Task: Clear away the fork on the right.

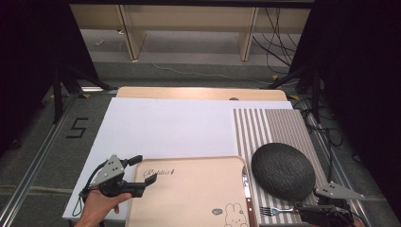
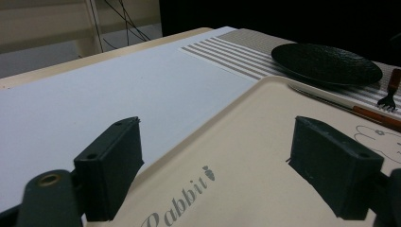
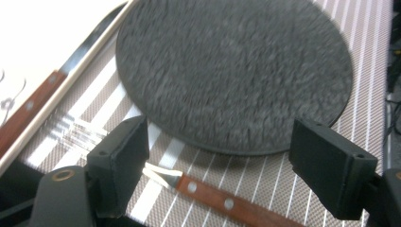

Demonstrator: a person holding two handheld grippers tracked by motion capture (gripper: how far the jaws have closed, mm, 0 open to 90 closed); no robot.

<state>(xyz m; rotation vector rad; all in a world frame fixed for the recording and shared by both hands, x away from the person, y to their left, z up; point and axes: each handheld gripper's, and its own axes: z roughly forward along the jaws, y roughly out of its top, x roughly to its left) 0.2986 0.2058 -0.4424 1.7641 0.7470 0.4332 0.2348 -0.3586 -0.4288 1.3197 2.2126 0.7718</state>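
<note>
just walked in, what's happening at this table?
A person holds a gripper in each hand. The left gripper hovers open over the near-left corner of the beige tray. The right gripper is open above the fork, which lies on the striped placemat beside the black plate. A knife lies along the tray's right edge.

High view: above the counter's near edge, facing 12 o'clock. Gripper views — low, close; both share the black plate.
</note>
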